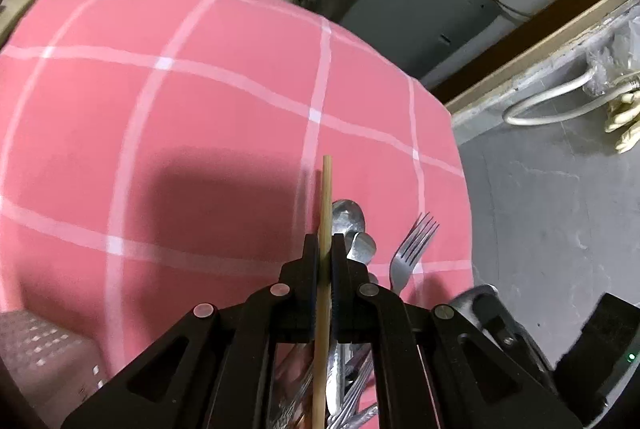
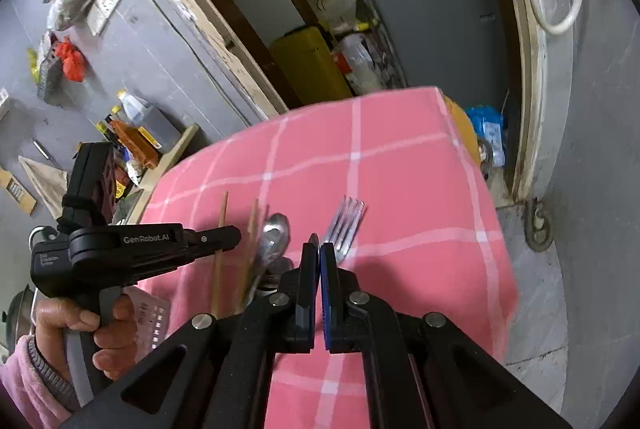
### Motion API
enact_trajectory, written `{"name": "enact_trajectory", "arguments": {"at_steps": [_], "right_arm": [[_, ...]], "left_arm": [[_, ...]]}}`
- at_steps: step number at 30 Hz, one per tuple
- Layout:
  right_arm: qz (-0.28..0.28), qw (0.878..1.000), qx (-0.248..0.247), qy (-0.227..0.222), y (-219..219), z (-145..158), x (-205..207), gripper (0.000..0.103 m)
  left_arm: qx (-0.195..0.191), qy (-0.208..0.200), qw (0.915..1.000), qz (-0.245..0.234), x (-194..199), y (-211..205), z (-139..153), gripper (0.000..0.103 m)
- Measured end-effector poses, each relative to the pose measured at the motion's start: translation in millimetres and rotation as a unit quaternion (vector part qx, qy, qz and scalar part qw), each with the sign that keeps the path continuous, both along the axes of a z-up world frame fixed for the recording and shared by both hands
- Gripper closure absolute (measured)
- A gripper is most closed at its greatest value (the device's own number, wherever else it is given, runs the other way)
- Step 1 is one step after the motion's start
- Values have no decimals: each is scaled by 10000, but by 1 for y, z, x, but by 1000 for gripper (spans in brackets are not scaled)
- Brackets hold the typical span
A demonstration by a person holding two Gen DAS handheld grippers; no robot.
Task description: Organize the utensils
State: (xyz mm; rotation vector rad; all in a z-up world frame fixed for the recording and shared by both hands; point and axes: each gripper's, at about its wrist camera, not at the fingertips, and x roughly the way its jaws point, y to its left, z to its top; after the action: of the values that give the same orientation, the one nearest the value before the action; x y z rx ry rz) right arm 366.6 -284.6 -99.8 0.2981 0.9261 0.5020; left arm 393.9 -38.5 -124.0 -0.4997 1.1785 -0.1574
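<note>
**Left jaws grip a chopstick; right jaws closed with nothing seen between them**

In the left wrist view the left gripper [image 1: 326, 249] has its jaws pressed together on a wooden chopstick [image 1: 326, 197]. The stick passes straight through the narrow gap, and its end stands out well beyond the tips, over the pink cloth. In the right wrist view the same left gripper [image 2: 234, 235] comes in from the left, and the stick [image 2: 221, 229] crosses it almost upright.

The right gripper [image 2: 319, 249] has its jaws closed, pad against pad, and I see nothing between them (the blue pad is on the right side). Just beyond the tips lies a fork [image 2: 345, 225], its tines pointing away from the camera; whether the tips touch it I cannot tell.

Between the two grippers there is a spoon [image 2: 276, 233] and a second chopstick [image 2: 252, 229], part of a bundle of utensils whose lower ends are hidden behind the gripper body. From the left wrist the spoon [image 1: 347, 219] and the fork [image 1: 412, 249] lie just right of the jaws.

A hand [image 2: 86, 329] in a pink sleeve [image 2: 28, 385] holds the handle of the left gripper, fingers around the trigger. Both grippers point down toward the desk [image 1: 160, 109], covered by pink checked cloth. A perforated basket [image 1: 36, 353] sits at the left lower edge.
</note>
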Motion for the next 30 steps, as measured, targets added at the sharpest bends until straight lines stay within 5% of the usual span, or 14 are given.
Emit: {"name": "enact_trajectory", "arguments": {"at_steps": [24,30], "right_arm": [[-64,9963,423,750,-8,-40,21,98],[-141,9982,330,477,-10,-26,13,99]], "left_arm": [[-147,367,9990,-229,19,2,-22,99],[-209,-189,9996,-4,0,2,-9,100]]}}
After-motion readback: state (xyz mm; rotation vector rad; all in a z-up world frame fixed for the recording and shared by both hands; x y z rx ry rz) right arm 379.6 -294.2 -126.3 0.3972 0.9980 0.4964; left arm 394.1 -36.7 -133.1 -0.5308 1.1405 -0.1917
